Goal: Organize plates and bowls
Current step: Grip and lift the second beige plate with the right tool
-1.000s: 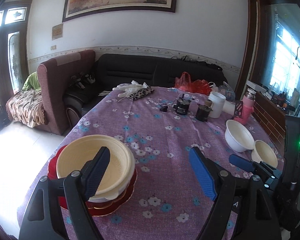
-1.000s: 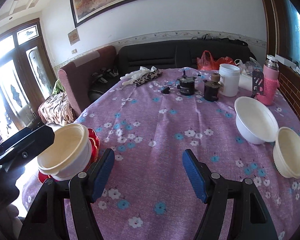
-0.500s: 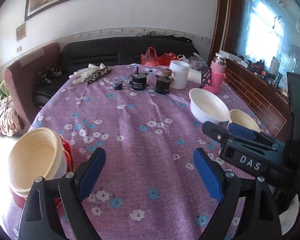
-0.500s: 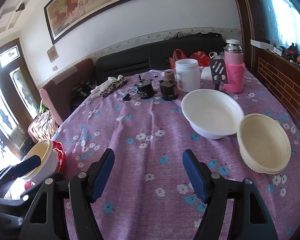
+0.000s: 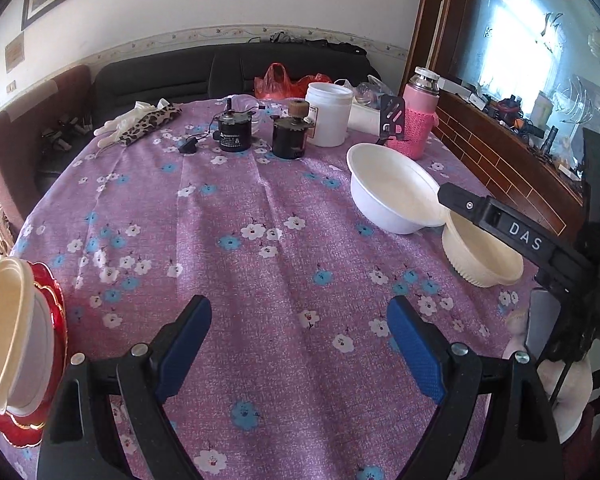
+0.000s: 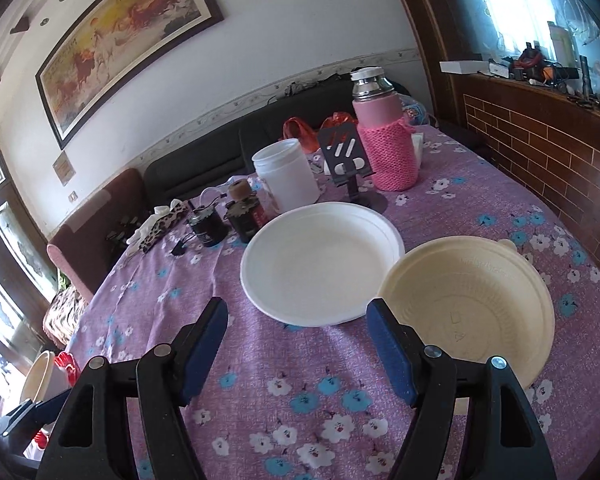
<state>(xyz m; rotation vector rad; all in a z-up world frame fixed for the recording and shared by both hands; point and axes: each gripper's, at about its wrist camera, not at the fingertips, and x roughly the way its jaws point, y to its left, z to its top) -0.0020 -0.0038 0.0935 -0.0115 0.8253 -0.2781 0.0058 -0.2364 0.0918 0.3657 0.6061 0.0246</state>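
Observation:
A white bowl and a cream ribbed bowl sit side by side on the purple flowered tablecloth; both also show in the left wrist view, white and cream. My right gripper is open and empty just in front of them, its right finger by the cream bowl's rim. My left gripper is open and empty over bare cloth. At the far left a cream bowl is stacked on a red plate.
At the back of the table stand a white jar, a pink-sleeved flask, a black phone stand, two small black motors and gloves. A sofa lies behind, a brick ledge on the right.
Both grippers have swung right, away from the stacked bowl and red plate. The right gripper has moved close to the white and cream bowls. Both stay open.

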